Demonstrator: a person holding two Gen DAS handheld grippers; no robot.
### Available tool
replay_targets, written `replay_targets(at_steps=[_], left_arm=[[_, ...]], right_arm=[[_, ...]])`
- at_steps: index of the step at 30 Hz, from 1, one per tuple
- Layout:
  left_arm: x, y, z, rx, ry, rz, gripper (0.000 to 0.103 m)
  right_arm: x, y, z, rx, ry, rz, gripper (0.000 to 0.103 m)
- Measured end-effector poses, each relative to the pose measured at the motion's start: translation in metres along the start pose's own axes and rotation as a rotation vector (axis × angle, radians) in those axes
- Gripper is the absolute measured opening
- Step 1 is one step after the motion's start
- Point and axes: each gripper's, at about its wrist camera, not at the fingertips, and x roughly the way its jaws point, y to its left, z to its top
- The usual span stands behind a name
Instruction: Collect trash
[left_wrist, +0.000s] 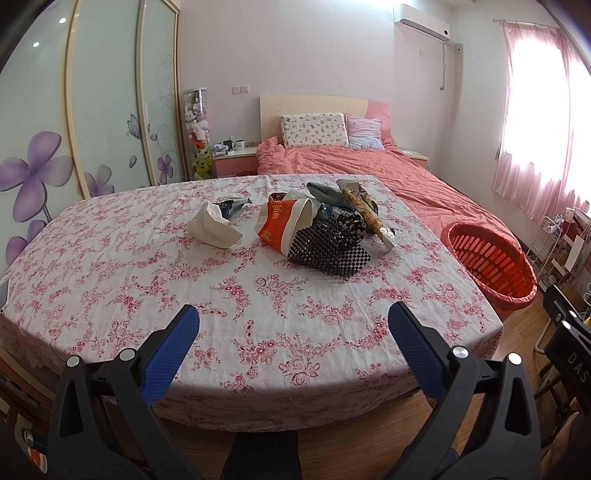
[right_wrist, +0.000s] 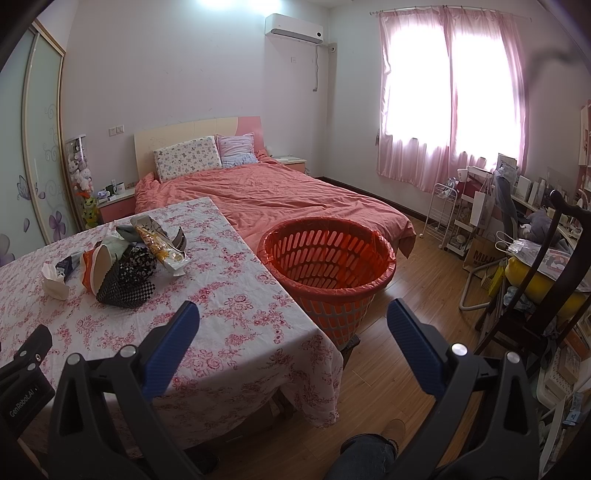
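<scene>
A pile of trash lies on the floral-cloth table (left_wrist: 147, 266): a crumpled white tissue (left_wrist: 214, 225), an orange-and-white bag (left_wrist: 280, 221), a black checkered mesh piece (left_wrist: 328, 247), a long gold wrapper (left_wrist: 365, 214) and a grey-blue packet (left_wrist: 232, 205). The pile also shows in the right wrist view (right_wrist: 125, 266). An orange slotted basket (right_wrist: 328, 266) stands off the table's right side; it also shows in the left wrist view (left_wrist: 487, 262). My left gripper (left_wrist: 293, 325) is open and empty above the table's near edge. My right gripper (right_wrist: 293, 321) is open and empty near the table's right corner.
A bed with a salmon cover (right_wrist: 273, 192) lies behind the table. A wardrobe with flower prints (left_wrist: 74, 129) is at the left. A wire rack (right_wrist: 443, 218), a chair (right_wrist: 546, 273) and cluttered shelves stand on the right over wooden floor (right_wrist: 413, 354).
</scene>
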Motion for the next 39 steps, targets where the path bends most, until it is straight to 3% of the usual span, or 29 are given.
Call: replay_targets(at_steps=[39], left_arm=[[0.0037,0.0033,0.0028,-0.009,0.010,-0.002,0.101]], right_arm=[[0.0052,0.0046,0.0002,0.000,0.003,0.007,0.099]])
